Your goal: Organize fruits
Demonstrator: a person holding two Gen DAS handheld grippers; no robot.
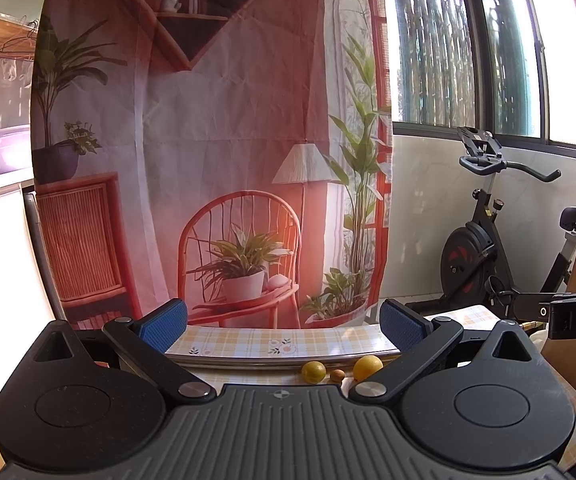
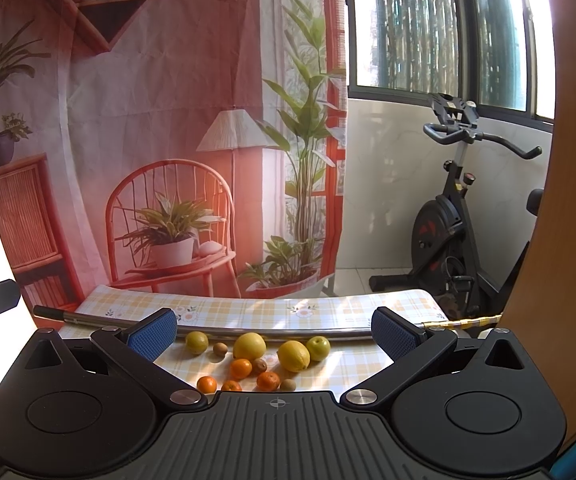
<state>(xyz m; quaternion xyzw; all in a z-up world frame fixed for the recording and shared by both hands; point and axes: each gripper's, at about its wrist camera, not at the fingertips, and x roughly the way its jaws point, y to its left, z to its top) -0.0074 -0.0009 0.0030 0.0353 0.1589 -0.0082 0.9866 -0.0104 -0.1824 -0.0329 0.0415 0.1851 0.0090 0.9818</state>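
Observation:
Loose fruit lies on a yellow-checked tablecloth [image 2: 328, 314]. In the right wrist view I see two lemons [image 2: 249, 345] [image 2: 293, 355], a green-yellow fruit [image 2: 197, 342], a green apple [image 2: 318, 347], several small oranges [image 2: 241, 368] and brown kiwis [image 2: 219, 348]. My right gripper [image 2: 273, 334] hangs open above and short of them, holding nothing. In the left wrist view only a yellow-green fruit [image 1: 313, 371], a kiwi [image 1: 336, 375] and a lemon [image 1: 367, 367] show over the body. My left gripper [image 1: 283, 326] is open and empty.
A metal rod [image 2: 223, 330] lies across the table just behind the fruit. A printed backdrop curtain [image 2: 167, 120] hangs past the table's far edge. An exercise bike [image 2: 448, 220] stands at the right by the window. The other gripper's body [image 1: 560, 312] shows at the right edge.

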